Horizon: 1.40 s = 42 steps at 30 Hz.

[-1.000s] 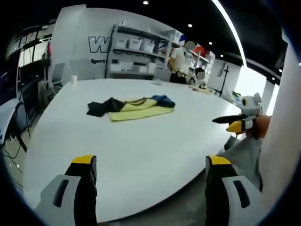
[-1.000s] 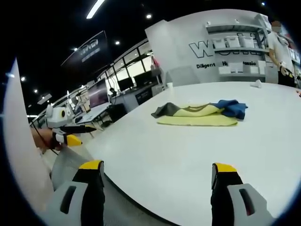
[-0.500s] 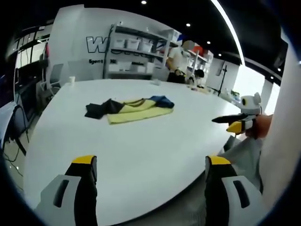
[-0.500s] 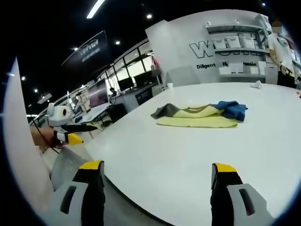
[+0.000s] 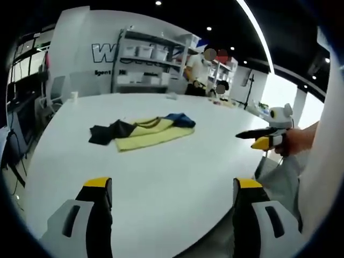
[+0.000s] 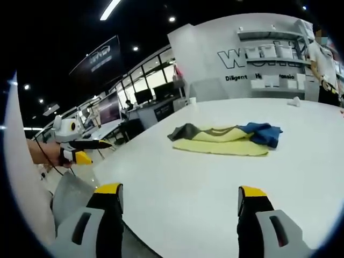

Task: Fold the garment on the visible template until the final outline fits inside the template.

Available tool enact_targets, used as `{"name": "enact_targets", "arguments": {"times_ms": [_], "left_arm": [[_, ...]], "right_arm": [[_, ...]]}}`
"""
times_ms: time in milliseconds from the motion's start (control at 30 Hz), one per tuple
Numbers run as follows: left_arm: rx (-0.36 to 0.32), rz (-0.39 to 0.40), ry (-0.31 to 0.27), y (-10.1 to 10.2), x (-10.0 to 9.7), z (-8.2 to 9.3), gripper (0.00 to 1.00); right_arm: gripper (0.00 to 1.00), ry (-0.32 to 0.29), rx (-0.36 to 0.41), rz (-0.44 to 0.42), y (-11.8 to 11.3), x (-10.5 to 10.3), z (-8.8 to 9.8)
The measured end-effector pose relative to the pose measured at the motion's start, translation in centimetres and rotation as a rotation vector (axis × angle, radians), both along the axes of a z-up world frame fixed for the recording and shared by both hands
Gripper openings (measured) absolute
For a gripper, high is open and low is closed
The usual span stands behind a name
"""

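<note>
- the crumpled yellow, blue and dark grey fabric garment (image 5: pixel 141 132) is lying out toward the middle of the big white round-edged table (image 5: pixel 161 177), well away from both grippers; the yellow part is the flattest bit, with the blue bunched at one end and the dark grey at the other
- same garment (image 6: pixel 226 140) in the right gripper view, lying flat-ish on the white tabletop (image 6: pixel 215 199) with nothing touching it
- can't make out any template outline on the table from these angles (too far off and low)
- left gripper (image 5: pixel 171 185) has its grey jaws with yellow tips spread wide apart, nothing between them, hovering over the near edge of the table
- right gripper (image 6: pixel 179 192) is the same deal, jaws wide apart and holding nothing, near the table edge
- each gripper also pops up in the other's view: the right one (image 5: pixel 259 138) off to the side held in a hand, the left one (image 6: pixel 80 151) likewise
- background: white shelving unit with storage boxes (image 5: pixel 150 64) against a white wall with dark lettering, a person standing by it, and a row of desks with monitors (image 6: pixel 140 105) in the right gripper view
</note>
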<state>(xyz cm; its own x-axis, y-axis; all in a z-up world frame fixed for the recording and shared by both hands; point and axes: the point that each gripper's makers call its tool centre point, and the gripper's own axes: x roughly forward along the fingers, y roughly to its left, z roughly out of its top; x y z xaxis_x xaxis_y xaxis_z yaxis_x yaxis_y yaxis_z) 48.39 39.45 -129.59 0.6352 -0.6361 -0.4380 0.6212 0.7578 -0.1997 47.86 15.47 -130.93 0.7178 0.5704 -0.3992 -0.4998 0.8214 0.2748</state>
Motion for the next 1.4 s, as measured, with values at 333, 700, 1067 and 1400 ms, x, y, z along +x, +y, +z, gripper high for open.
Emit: {"name": "enact_targets", "arguments": {"times_ms": [333,700,1067,1400], "left_arm": [[-0.003,-0.040,-0.013,-1.6,3.7,0.4,0.90],[0.003,-0.093,-0.017,-3.4,8.3,0.1,0.88],[0.007,-0.152,-0.025,-5.6,14.4,-0.2,0.84],[-0.028,-0.176,-0.012,-7.0,19.4,-0.1,0.79]], "right_arm": [[0.83,-0.015,-0.005,0.026,-0.6,4.5,0.4],[0.80,-0.035,-0.026,0.037,-1.4,9.9,0.4],[0.74,-0.040,-0.014,0.047,-2.4,15.7,0.1],[0.68,-0.057,-0.023,0.052,-3.0,20.9,0.1]]}}
